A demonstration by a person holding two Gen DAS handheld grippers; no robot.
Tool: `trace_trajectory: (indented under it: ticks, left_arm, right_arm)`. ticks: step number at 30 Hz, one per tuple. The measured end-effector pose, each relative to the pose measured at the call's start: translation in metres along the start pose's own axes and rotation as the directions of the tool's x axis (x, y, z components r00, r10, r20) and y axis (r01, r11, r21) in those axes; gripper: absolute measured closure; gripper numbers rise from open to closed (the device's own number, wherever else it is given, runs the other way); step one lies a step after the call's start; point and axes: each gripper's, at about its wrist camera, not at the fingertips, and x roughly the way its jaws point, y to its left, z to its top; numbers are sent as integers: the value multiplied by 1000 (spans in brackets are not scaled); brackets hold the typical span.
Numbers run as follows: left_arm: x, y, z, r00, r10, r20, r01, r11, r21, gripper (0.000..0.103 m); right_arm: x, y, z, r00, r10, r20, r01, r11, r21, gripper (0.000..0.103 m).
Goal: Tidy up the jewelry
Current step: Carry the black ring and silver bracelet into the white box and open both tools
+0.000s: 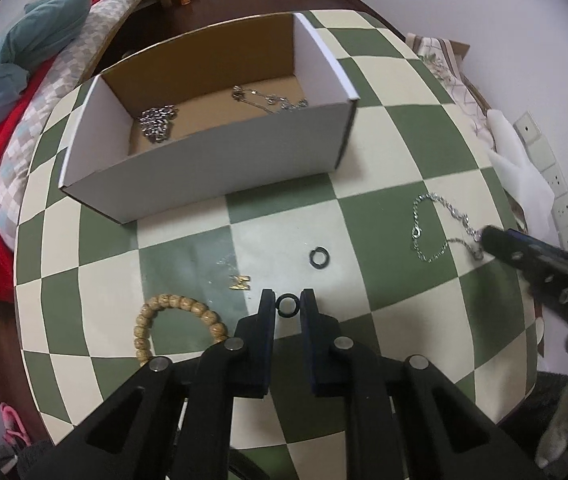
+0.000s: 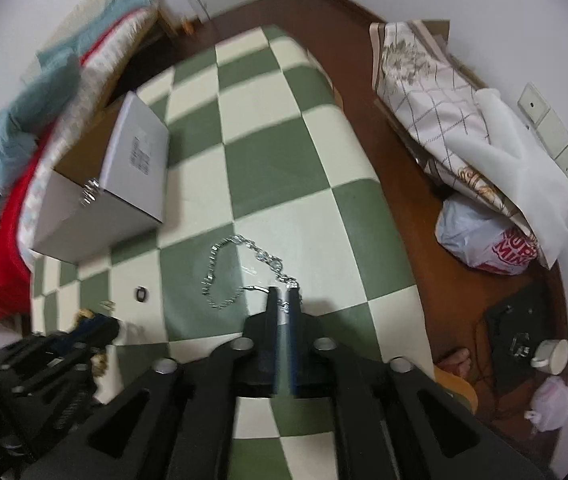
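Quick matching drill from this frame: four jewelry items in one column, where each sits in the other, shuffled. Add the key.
Items
1. black ring
2. wooden bead bracelet
3. silver chain
4. beaded silver bracelet

Places
A. inside the cardboard box
B. on the tablecloth, at the right gripper tips
C. between the left gripper fingers
D. on the tablecloth, left of the left gripper

Pairs: 1-C, 2-D, 3-B, 4-A
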Motion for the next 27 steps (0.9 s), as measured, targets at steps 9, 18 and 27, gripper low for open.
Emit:
trace_trajectory:
  ticks: [9,18,27]
  left_arm:
    - [-7,10,1,1000,11,15,-10,1000,-27,93]
    - [-34,26,-4,998,1,60,3,998,-70,93]
    - [-63,41,-1,993,-2,117,13,996,-93,93]
  right_arm:
    - [24,41,-3,980,-199,18,199,957,-210,94]
    - [-25,34,-3,992,-73,107,84,991,-100,103]
    - [-30,59,11,999,31,15,-27,981,-193,95]
